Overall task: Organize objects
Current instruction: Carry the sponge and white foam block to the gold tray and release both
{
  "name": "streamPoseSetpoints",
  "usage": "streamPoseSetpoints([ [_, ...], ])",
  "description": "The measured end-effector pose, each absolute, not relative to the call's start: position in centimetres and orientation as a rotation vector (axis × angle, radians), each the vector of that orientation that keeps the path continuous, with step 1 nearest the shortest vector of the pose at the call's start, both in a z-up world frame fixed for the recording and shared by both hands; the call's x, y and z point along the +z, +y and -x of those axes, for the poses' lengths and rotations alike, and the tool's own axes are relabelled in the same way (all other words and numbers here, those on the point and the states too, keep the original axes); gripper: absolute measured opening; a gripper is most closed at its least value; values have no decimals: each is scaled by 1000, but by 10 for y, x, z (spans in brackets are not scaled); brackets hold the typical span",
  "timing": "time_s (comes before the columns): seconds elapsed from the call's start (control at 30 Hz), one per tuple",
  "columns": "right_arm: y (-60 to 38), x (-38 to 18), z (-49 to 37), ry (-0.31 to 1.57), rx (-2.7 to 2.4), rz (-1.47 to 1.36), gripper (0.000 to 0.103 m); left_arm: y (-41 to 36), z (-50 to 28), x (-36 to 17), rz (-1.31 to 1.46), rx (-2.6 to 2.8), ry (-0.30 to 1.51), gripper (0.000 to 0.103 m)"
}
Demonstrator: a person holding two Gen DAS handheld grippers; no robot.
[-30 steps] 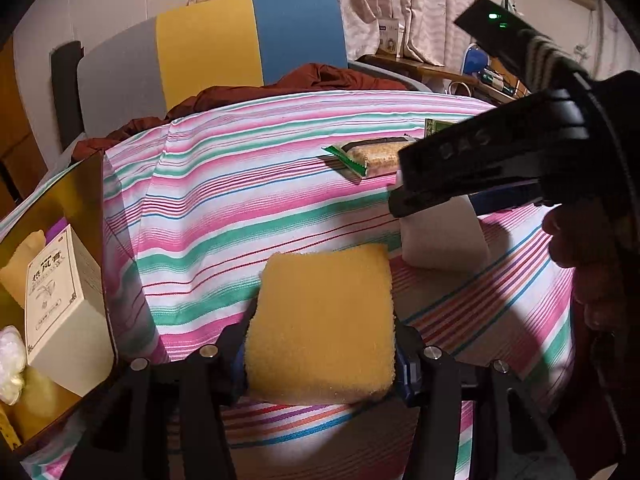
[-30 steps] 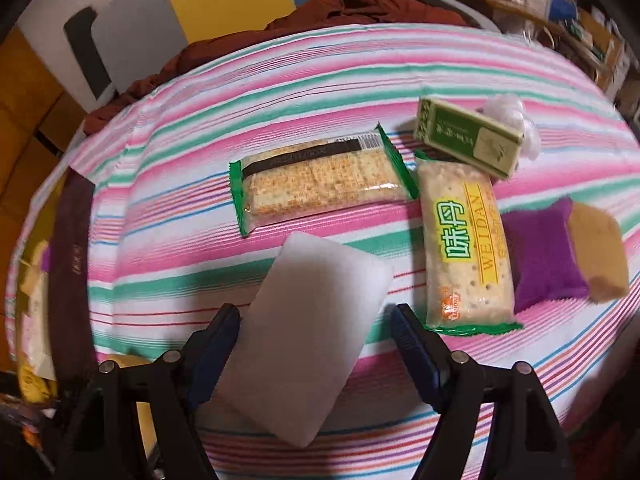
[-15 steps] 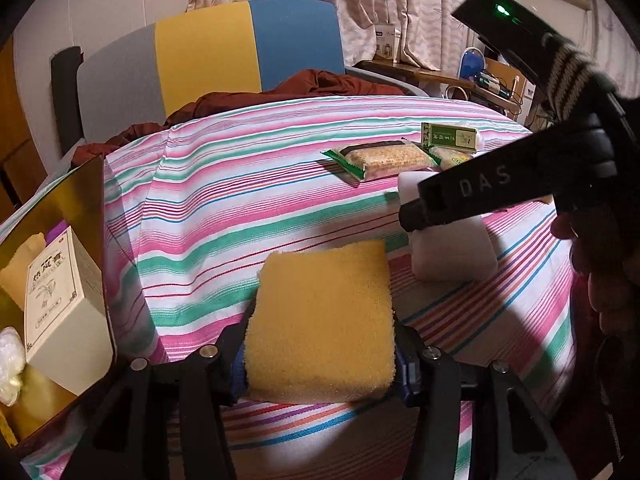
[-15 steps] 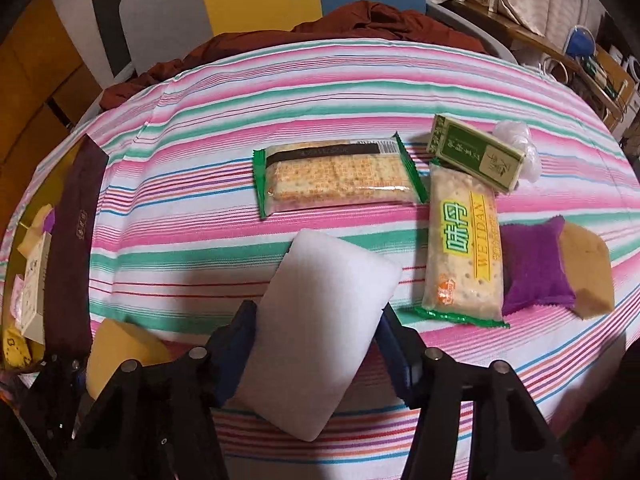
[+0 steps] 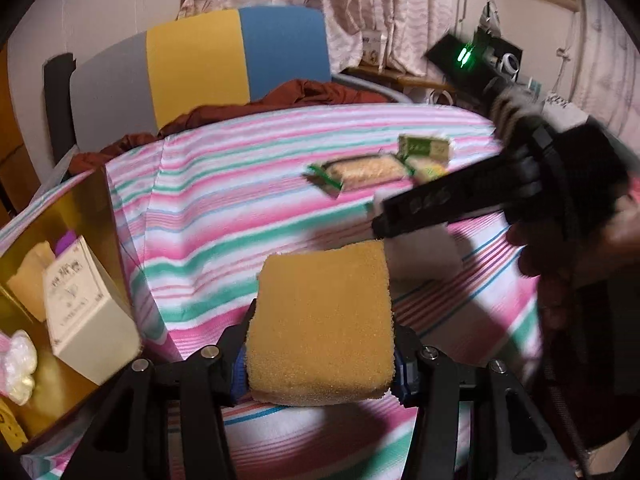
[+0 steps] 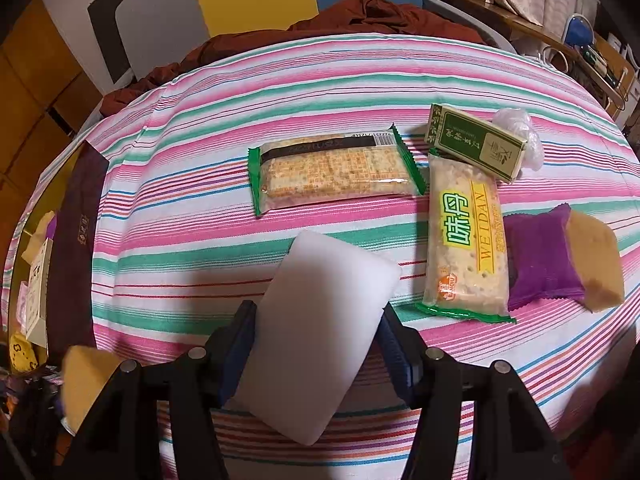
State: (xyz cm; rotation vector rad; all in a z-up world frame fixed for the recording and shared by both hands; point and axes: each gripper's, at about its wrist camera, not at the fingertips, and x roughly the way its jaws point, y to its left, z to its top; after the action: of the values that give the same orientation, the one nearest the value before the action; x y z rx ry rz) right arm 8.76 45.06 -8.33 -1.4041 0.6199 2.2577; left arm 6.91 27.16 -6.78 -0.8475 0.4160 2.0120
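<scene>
Since a second ago the right gripper (image 6: 316,344) has closed its jaws on the white sponge (image 6: 320,332), which lay loose between spread pads then; the last two numbers agree with the pictures that the pads now press both long edges. That sponge sits tilted in the jaws, its far end over the striped cloth (image 6: 200,184), and whether its near end is off the cloth I cannot tell. The left gripper (image 5: 320,360) pinches the yellow sponge (image 5: 320,328) across its width as before, and the view has lifted a little, so the sponge looks raised clear of the cloth.

Both grips take the soft blocks by their sides, which probably keeps them flat for carrying. To the left stands a gold box (image 5: 80,208), open, already holding a cream carton (image 5: 84,308) and other small items, so I judge it the place where things are being gathered. Left on the cloth are two cracker packs (image 6: 336,172) (image 6: 464,248), a green box (image 6: 476,144), a purple packet (image 6: 540,256) and a tan block (image 6: 596,264), close together on the right.

Beyond the table are a grey, yellow and blue chair back (image 5: 196,64), a rust-brown cloth (image 5: 304,96) and pale curtains (image 5: 340,0).
</scene>
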Motion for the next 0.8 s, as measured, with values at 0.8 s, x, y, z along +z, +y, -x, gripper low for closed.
streamPoseSetpoints([
  [0.8,439,-80,-84,502,2282,1381,60,29,88,7,1063,2568,-225,54],
])
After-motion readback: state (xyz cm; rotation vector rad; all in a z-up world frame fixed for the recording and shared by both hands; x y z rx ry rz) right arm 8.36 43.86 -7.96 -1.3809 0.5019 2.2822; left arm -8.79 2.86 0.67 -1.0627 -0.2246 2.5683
